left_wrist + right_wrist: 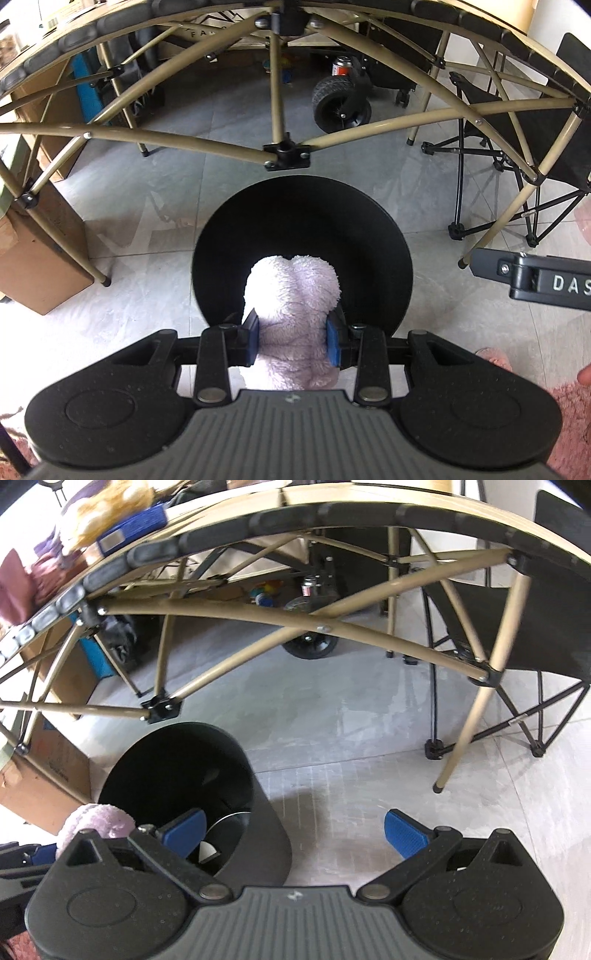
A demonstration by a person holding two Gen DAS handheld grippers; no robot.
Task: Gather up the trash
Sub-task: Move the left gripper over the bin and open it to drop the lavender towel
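I've got the left gripper (pixel 291 341) pinching a fuzzy lilac wad (pixel 291 306), black bin (pixel 388 236) mouth just ahead below. Right gripper (pixel 295 829) spread, empty. Drop still pending.

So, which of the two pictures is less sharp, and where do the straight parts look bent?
Right wrist view: softer, smeared at the upper left near the table edge. Left wrist view: sharper; the fluffy cloth and bin are crisp. Both: the lens bows the table frame into arcs.
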